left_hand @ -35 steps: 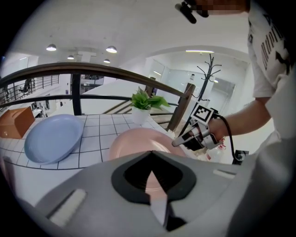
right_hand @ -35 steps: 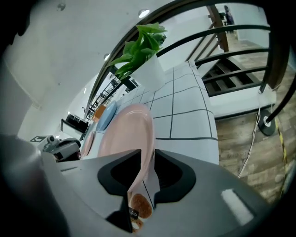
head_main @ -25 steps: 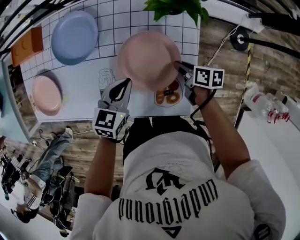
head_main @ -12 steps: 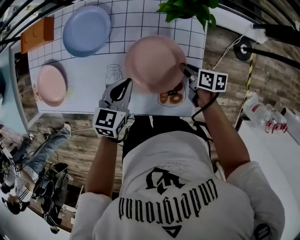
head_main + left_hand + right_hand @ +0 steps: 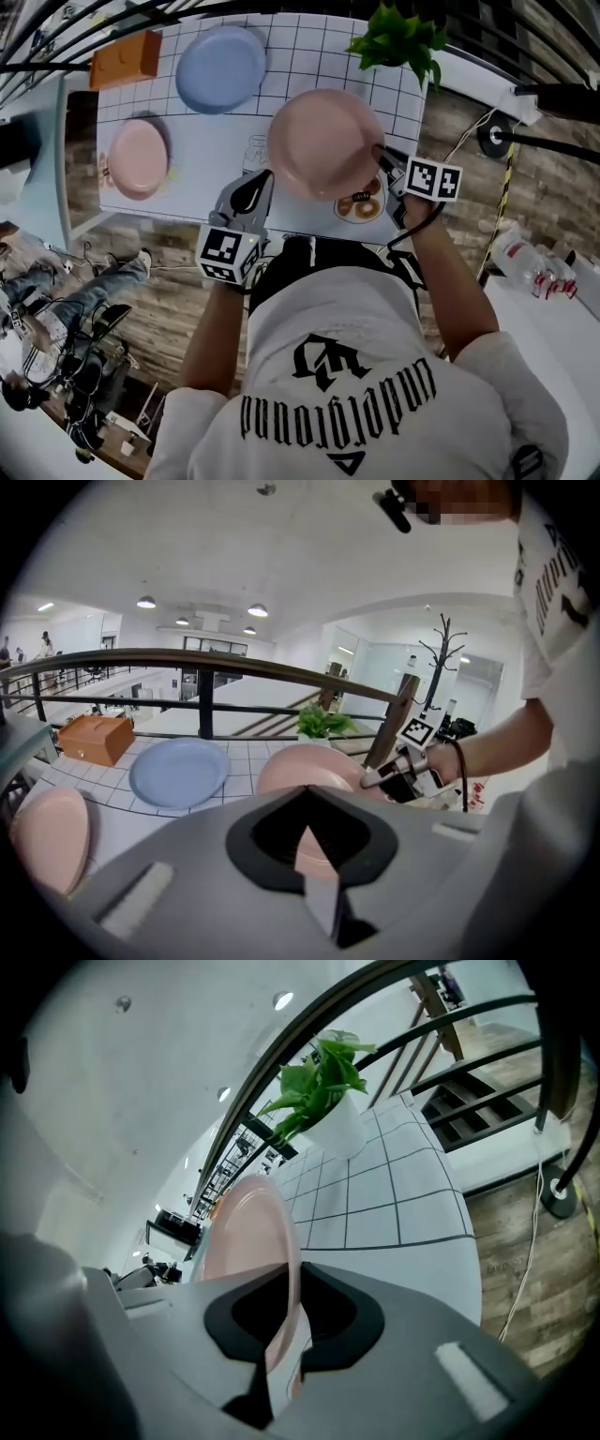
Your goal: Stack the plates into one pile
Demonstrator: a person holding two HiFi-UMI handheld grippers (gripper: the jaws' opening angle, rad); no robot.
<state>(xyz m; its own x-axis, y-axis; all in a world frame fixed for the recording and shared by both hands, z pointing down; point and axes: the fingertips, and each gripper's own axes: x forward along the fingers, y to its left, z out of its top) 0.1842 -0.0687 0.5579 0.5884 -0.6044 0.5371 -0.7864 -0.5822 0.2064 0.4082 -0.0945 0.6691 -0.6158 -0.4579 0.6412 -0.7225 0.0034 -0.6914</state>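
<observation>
Table layout, left to right.

- Box (image 5: 127,58): far corner, well left of the left tool (image 5: 261,180).
- Small pink plate (image 5: 138,157): flat on the table (image 5: 202,183), left of the left tool, well apart from it.
- Blue plate (image 5: 221,68): flat, ahead of the left tool and slightly left.
- Left tool: jaws drawn together, nothing between them. It points at the near edge of the big pink plate (image 5: 323,142) but does not touch it.
- Big pink plate: between the two tools, tilted, and judged to be clear of the table.
- Right tool (image 5: 382,157): its jaws have just been closing. The big plate's right rim sits between them and is pinched there, the only hold on the plate.
- Plant (image 5: 398,39): just beyond the right tool, close to the plate's far rim.

Stage (judgement): first plate picked up, no pile started.

Risks:
1. One-sided rim pinch on a wide plate. Its weight hangs left of the right tool, so a quick swing could make it pivot or slip out.
2. Sweeping it left could catch the plant leaves or hit the left tool.
3. Setting it on the small plate would give a poor base and a wobbly pile. The blue plate looks the better match.
4. If released while tilted, it may slide off whatever is beneath.
</observation>
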